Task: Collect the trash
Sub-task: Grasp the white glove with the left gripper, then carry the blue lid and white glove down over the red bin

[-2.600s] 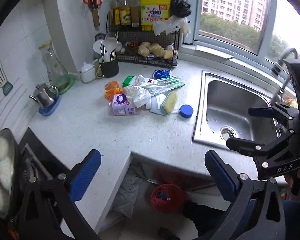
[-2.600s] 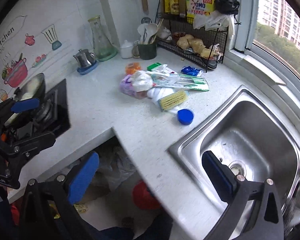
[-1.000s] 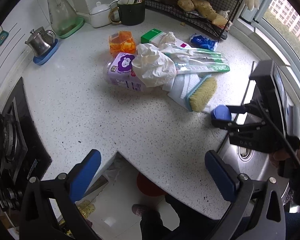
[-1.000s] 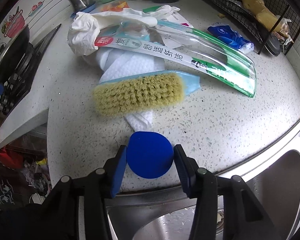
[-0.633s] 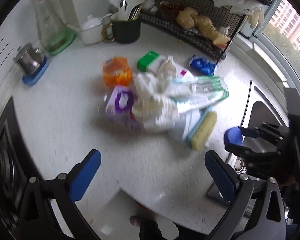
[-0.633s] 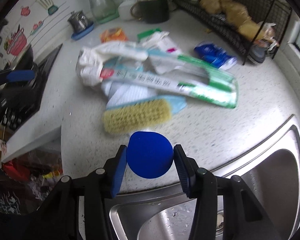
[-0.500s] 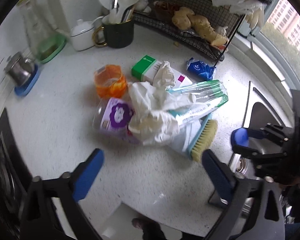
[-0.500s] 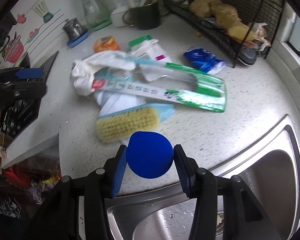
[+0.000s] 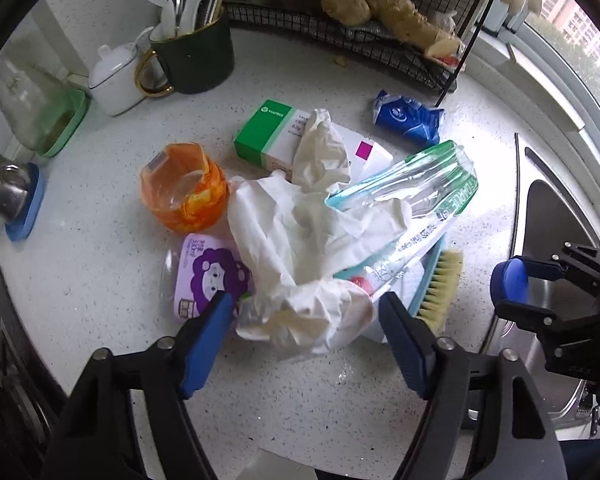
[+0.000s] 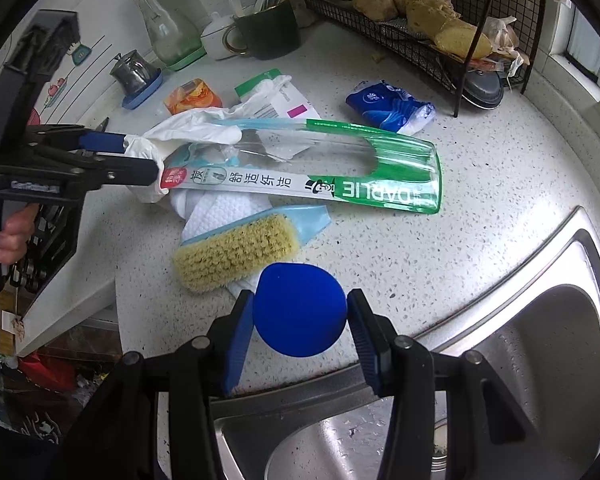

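Note:
A trash pile lies on the white counter [image 9: 100, 248]: a crumpled white glove [image 9: 300, 240], a clear green toothbrush pack [image 10: 340, 172], a scrub brush [image 10: 236, 256], a purple-labelled tub [image 9: 204, 272], an orange cup [image 9: 184, 188], a green box [image 9: 268, 132] and a blue wrapper [image 9: 408, 118]. My left gripper [image 9: 306, 312] points down over the pile. Its jaws are closing, with the glove's near end between the pads, which do not visibly press on it. My right gripper [image 10: 300, 316] is shut on a round blue cap [image 10: 300, 308], held above the counter edge by the sink.
The steel sink [image 10: 520, 360] lies to the right. A wire rack [image 9: 380, 40], a dark mug of utensils [image 9: 196, 56], a white pot [image 9: 116, 76] and a glass carafe [image 10: 164, 28] line the back. The black hob [image 10: 48, 240] is at the left; a person's hand [image 10: 8, 236] holds the left gripper.
My left gripper has come in low over the pile, and its jaws have narrowed around the white glove. My right gripper has lifted the blue cap a little off the counter.

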Motion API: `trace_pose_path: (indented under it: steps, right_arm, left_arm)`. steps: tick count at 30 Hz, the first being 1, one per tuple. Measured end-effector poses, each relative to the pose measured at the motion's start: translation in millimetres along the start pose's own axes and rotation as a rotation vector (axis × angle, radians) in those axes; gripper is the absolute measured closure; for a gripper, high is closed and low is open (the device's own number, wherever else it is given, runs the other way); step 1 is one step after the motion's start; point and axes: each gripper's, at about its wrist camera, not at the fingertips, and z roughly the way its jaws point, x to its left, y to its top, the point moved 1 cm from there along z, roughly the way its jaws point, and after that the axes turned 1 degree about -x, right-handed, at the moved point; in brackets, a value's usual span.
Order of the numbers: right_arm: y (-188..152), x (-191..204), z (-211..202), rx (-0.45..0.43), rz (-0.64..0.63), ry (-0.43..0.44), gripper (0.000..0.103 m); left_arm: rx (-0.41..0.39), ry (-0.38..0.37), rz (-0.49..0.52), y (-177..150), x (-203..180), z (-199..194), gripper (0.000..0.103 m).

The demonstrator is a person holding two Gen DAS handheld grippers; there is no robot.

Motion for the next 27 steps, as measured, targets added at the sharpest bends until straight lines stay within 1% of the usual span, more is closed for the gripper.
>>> trace_pose_path:
  steps: [1,3,4,6,7,8,9,11,12,17,21,23,27]
  right_arm:
    - [0.1,-0.5,-0.3,-0.001,0.002,0.002,0.058]
    - [1.3,-1.6,-1.3,-0.004,0.005,0.008,0.058]
    - [1.6,-2.3,-2.2,-0.004,0.009,0.010,0.058]
    - [4.1,-3.1,-2.4,-0.001,0.014,0.013,0.058]
    - [5.1,-3.3,-2.8,-0.002,0.013,0.013,0.058]
    - [6.1,-3.4,-3.6,-0.004,0.011,0.009,0.058]
    - [6.9,-3.6,-4.6,-0.007,0.011,0.008,0.058]
    - [9.0,-3.2,-5.9,-0.011,0.014,0.014,0.058]
    - [9.6,-3.0,-7.1,-0.015,0.017,0.017,0.058]
    - [9.1,1.2,-7.6,-0.017,0.010,0.008,0.058]
    - [8.4,5.3,-11.2,-0.020,0.004,0.007,0.059]
    - [7.5,7.3,-16.4,-0.032,0.002,0.011,0.058]
    - [6.6,13.2,-25.4,-0.051,0.000,0.024,0.058]
  left_arm:
    - [0.005,-0.002,0.003,0.8,-0.5,2.3,0.036]
    - [0.009,0.008,0.012,1.8,-1.1,5.4,0.047]
    - [0.010,0.015,0.016,1.9,-1.4,6.3,0.051]
    - [0.012,0.010,0.009,1.8,-0.7,7.5,0.062]
    - [0.010,0.009,0.007,1.6,-0.3,7.3,0.065]
    - [0.006,0.012,0.009,1.1,-0.8,7.1,0.070]
    - [0.000,0.016,0.011,0.6,-0.7,6.0,0.079]
    - [-0.014,0.019,0.007,0.0,0.4,3.7,0.089]
    - [-0.018,0.018,0.006,-0.9,0.8,2.4,0.092]
    - [-0.039,0.027,0.041,-10.3,-3.4,-4.9,0.096]
    - [-0.057,0.036,0.031,-17.4,-2.3,-15.6,0.097]
    - [-0.085,0.043,0.030,-20.0,-2.3,-28.2,0.097]
    - [-0.138,0.033,0.043,-25.6,-6.8,-54.1,0.097]
